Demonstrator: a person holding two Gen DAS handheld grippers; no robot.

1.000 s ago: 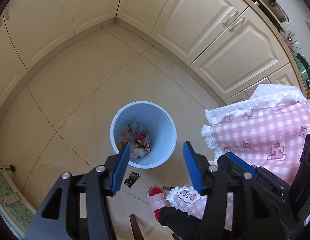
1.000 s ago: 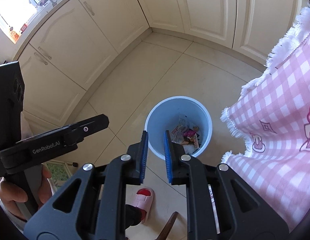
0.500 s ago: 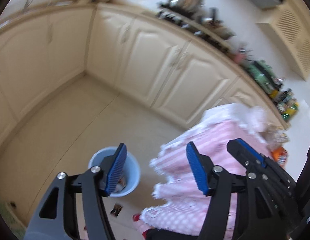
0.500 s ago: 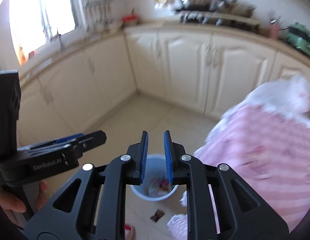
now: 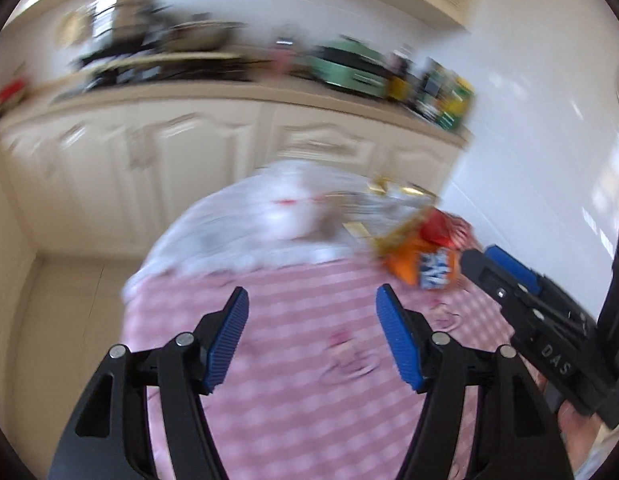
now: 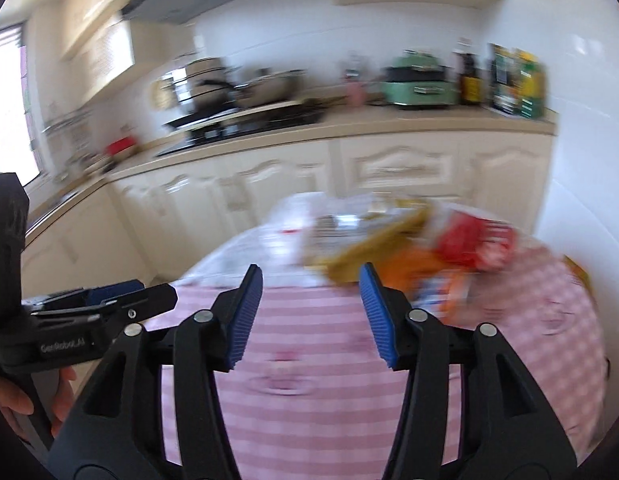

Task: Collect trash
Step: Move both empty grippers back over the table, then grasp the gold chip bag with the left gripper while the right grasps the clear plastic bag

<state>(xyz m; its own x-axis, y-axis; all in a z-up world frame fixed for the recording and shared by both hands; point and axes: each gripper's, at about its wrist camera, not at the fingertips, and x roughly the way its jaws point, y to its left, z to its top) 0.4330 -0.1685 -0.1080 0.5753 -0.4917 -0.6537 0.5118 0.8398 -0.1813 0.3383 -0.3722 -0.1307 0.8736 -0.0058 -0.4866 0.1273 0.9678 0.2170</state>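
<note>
In the left wrist view, the left gripper [image 5: 309,336] hangs over a pink checked tablecloth [image 5: 293,400], its blue pads spread wide with nothing between them. An orange snack wrapper [image 5: 425,264] lies on the far right of the table, beside a blurred white heap. The right gripper [image 5: 505,268] enters from the right. In the right wrist view, the right gripper [image 6: 309,312] has its jaws opening, empty, and the wrappers [image 6: 461,248] lie just beyond its right pad.
</note>
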